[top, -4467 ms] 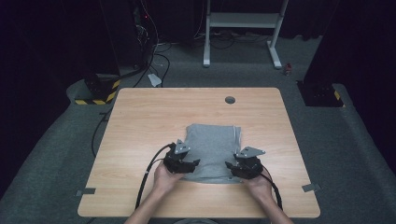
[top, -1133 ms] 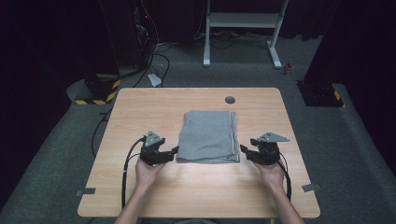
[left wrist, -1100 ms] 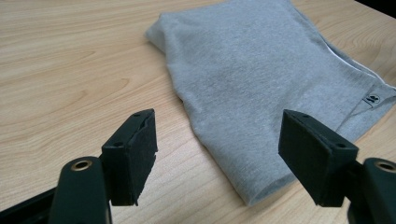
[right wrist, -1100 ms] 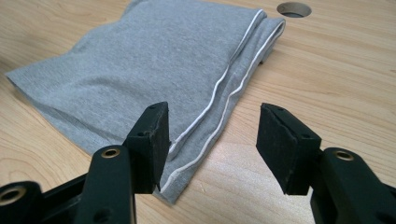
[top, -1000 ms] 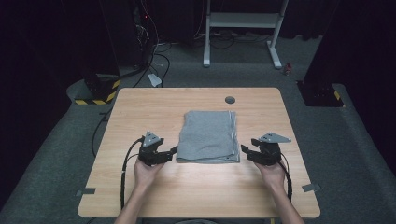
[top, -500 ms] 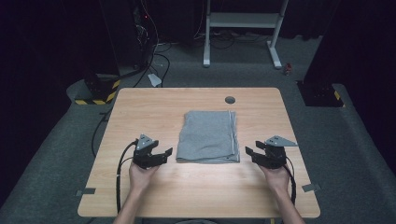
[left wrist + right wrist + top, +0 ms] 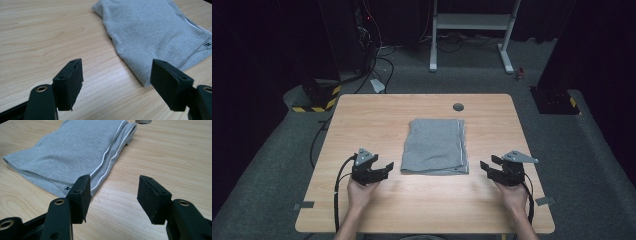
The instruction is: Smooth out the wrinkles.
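Observation:
A folded grey cloth point(image 7: 435, 146) with a white stripe along its right side lies flat in the middle of the wooden table point(image 7: 377, 115). My left gripper point(image 7: 384, 169) rests on the table to the cloth's left, open, nothing between its jaws. My right gripper point(image 7: 488, 167) sits to the cloth's right, also open and empty. In the left gripper view the grey cloth point(image 7: 155, 32) lies ahead and to the right of the left gripper point(image 7: 117, 83). From the right gripper point(image 7: 112, 195), the grey cloth point(image 7: 75, 152) spreads ahead and left, its near corner just beyond the left jaw.
A round cable hole point(image 7: 458, 106) sits near the table's far edge. Tape strips point(image 7: 303, 205) mark the front corners. Beyond the table stand a white metal frame point(image 7: 472, 30) and a yellow-black striped base point(image 7: 314, 97) on dark carpet. Cables point(image 7: 337, 200) trail from the grippers.
Both grippers let go of the cloth's near edge and drew apart to its sides. In the last second each slid a little farther outward. The cloth now lies folded smaller.

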The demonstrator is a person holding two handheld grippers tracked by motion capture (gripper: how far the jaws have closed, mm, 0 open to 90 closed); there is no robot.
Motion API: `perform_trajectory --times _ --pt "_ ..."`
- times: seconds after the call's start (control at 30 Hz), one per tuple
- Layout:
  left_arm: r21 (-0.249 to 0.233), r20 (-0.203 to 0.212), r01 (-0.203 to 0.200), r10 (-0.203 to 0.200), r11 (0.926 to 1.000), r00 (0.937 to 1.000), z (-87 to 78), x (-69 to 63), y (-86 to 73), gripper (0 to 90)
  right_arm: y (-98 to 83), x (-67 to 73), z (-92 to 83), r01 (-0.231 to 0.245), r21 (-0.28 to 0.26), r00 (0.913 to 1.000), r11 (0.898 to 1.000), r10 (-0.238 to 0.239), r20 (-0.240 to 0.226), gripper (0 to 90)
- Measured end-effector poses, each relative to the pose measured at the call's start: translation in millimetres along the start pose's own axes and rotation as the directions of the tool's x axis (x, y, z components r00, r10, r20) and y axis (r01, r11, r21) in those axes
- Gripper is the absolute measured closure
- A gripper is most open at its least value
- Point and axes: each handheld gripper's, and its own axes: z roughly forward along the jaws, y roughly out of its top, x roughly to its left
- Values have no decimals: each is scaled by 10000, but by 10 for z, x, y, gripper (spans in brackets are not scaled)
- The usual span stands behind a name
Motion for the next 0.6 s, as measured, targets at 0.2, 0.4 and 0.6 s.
perform_trajectory --times 0.2,0.4,0.6 --pt "68 -133 96 -95 9999 9999 -22 33 -54 266 -84 -40 -29 -166 99 9998 9998 165 78 443" --pt "148 -164 238 -235 9996 9996 -27 61 -114 267 -169 -70 -42 -352 203 9992 9992 348 208 445" --pt "362 -241 265 -256 9990 9994 -4 62 -171 267 -234 -91 -35 -451 398 9984 9982 437 351 447"
